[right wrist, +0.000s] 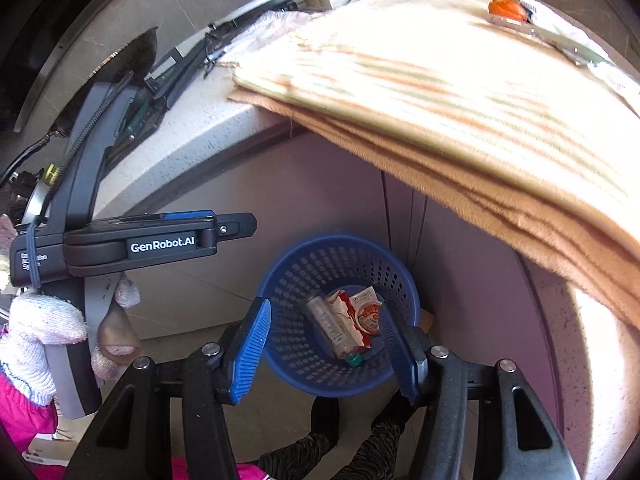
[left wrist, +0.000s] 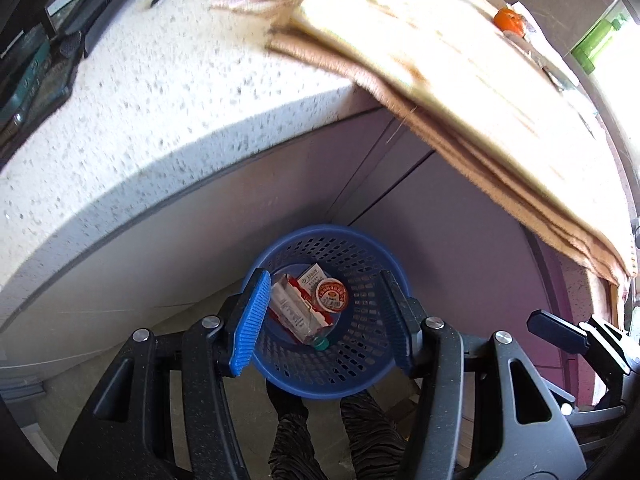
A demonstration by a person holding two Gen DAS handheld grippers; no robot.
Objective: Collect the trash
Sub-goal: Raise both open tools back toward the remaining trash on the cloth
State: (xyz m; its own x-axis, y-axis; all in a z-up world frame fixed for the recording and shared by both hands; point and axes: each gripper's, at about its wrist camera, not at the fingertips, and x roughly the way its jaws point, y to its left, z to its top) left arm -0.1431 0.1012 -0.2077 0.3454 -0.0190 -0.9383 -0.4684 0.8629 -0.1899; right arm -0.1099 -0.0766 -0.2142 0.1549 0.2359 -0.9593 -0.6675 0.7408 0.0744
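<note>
Above basket (left wrist: 362, 364), both grippers agape

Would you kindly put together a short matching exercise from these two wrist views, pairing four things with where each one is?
Things:
1. blue basket
2. orange fruit
3. green-capped bottle
4. striped cloth

Places:
A. lying inside the basket with the wrappers
B. draped over the counter edge
C. on the floor below the counter
D. on top of the cloth, far end

Pairs: 1-C, 2-D, 3-A, 4-B
</note>
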